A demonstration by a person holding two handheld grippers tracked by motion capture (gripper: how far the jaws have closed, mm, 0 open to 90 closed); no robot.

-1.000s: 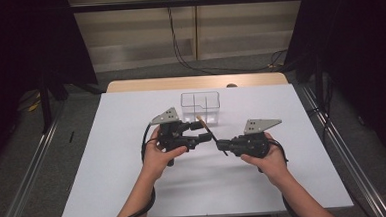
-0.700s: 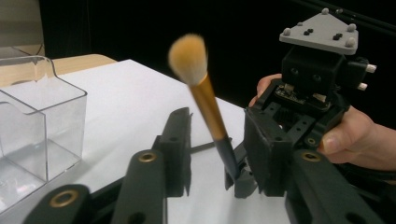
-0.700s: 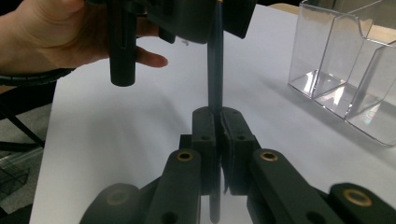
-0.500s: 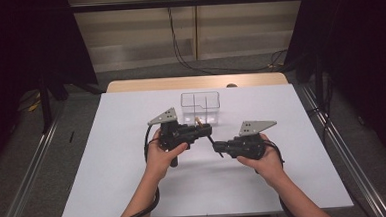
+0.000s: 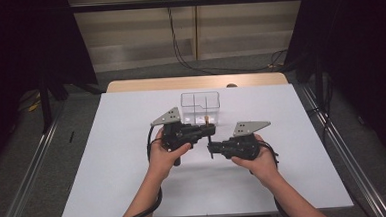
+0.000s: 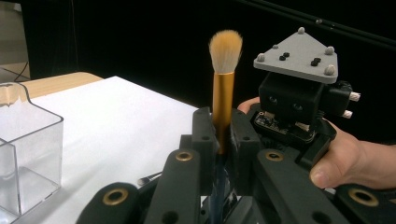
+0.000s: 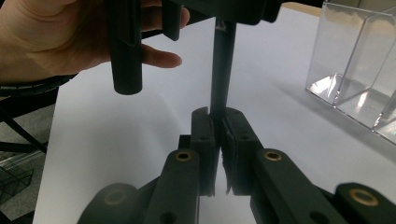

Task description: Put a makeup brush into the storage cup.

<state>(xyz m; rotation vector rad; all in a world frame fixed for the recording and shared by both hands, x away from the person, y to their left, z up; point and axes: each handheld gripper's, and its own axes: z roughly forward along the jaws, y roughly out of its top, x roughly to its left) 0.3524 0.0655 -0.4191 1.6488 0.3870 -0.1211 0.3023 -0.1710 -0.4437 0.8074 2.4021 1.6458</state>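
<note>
Clear plastic box with inner dividers (image 5: 201, 107) sits toward far side of white rectangular table cover (image 5: 109, 168). Light wooden table edge (image 5: 144, 85) beyond it. Black cables (image 5: 188, 58) hang down beige back wall (image 5: 127, 37).

clear box (image 5: 201, 105) stands just beyond the grippers; bare table (image 5: 109, 168) either side.

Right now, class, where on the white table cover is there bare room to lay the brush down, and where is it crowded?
Bare: the white table cover left of the left hand, and its near edge. Crowded: mid-table, between the clear plastic divided box and both grippers.
</note>
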